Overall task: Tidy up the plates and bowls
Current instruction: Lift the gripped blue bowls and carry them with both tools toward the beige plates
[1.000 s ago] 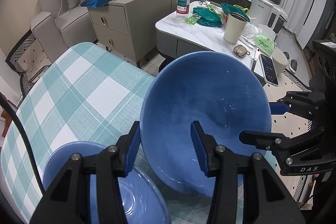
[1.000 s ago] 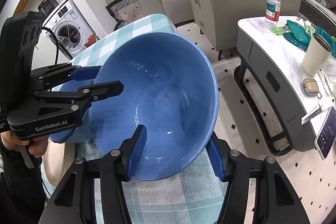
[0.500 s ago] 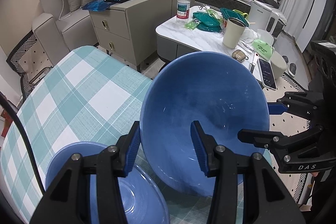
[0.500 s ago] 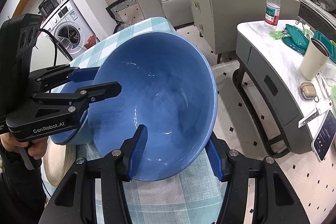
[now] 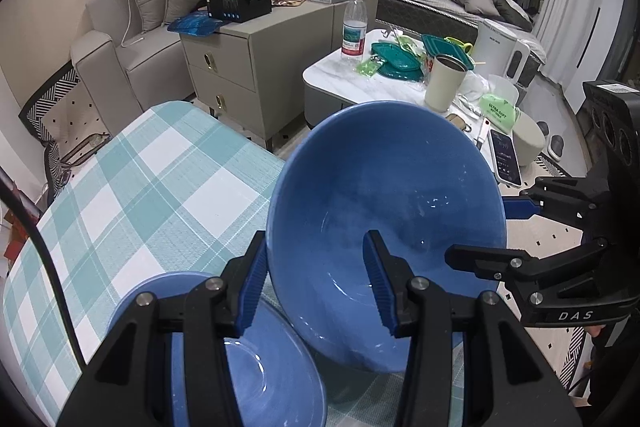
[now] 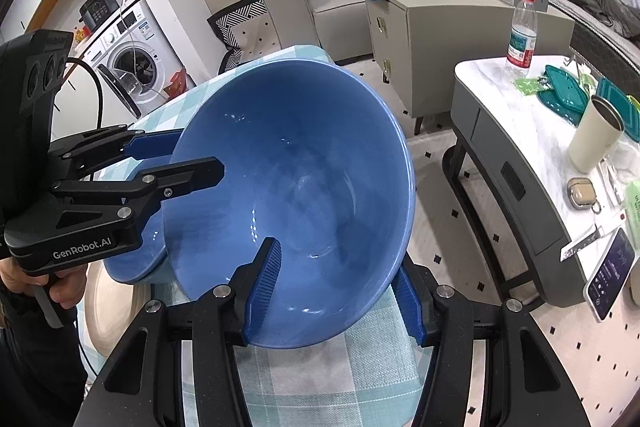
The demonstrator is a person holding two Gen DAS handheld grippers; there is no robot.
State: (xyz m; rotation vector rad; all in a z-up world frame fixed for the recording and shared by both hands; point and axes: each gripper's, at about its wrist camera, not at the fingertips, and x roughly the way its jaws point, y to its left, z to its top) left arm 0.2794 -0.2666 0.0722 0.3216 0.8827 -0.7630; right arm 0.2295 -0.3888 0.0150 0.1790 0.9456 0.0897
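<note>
Small change since a second ago: we've tipped the bowl a bit more upright and eased it slightly back over the table; both grips unchanged. Our left gripper is clamped on the bowl's near rim, one finger inside, one outside against the wall. Our right gripper is clamped on the opposite rim the same way, inner finger in the basin, outer finger under the wall. So the big blue bowl hangs tilted between both tools, lifted off the checked tablecloth, its lower edge near the table's corner.

Just below and left of it, in the left wrist view, a blue plate lies on the cloth, partly under the left gripper. In the right wrist view another blue dish shows behind the left tool; can't tell whether it's the same plate.

Step in hand, we judge: carrying the bowl to stack it. Next move needs levelling the bowl, centring it over the plate, lowering evenly, then letting go both sides together. Risk: uneven release tips it off the edge.
</note>
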